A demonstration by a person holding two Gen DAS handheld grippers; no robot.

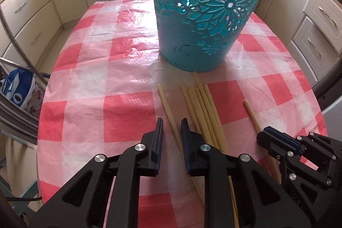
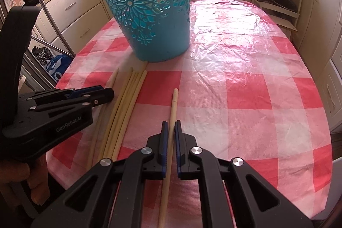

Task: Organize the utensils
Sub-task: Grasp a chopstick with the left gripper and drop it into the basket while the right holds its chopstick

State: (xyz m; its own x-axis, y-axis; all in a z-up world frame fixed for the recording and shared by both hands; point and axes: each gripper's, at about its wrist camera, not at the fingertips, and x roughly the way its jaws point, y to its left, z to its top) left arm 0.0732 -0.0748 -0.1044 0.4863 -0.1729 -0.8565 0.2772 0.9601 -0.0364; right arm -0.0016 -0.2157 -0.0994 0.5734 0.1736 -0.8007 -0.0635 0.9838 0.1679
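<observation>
Toward the far edge of the surface (image 1: 85, 78), which wears a red and white checked cloth, a teal basket (image 1: 203, 25) with cut-out flowers stands upright; just in front of its foot, toward the near edge, a bundle of chopsticks (image 1: 201, 104) lies flat, the sticks side by side and pointing to the basket. One separate chopstick (image 1: 166, 104) lies just left of the bundle; the left gripper (image 1: 172, 121) is lowered over it, the jaws standing on both sides of the stick with a little gap visible, so they are not yet clenched on it. Another lone chopstick (image 2: 173, 104) lies apart to the right of the bundle; the right gripper (image 2: 171, 122) has its jaws closed tight on this stick, grasping it near its middle.
</observation>
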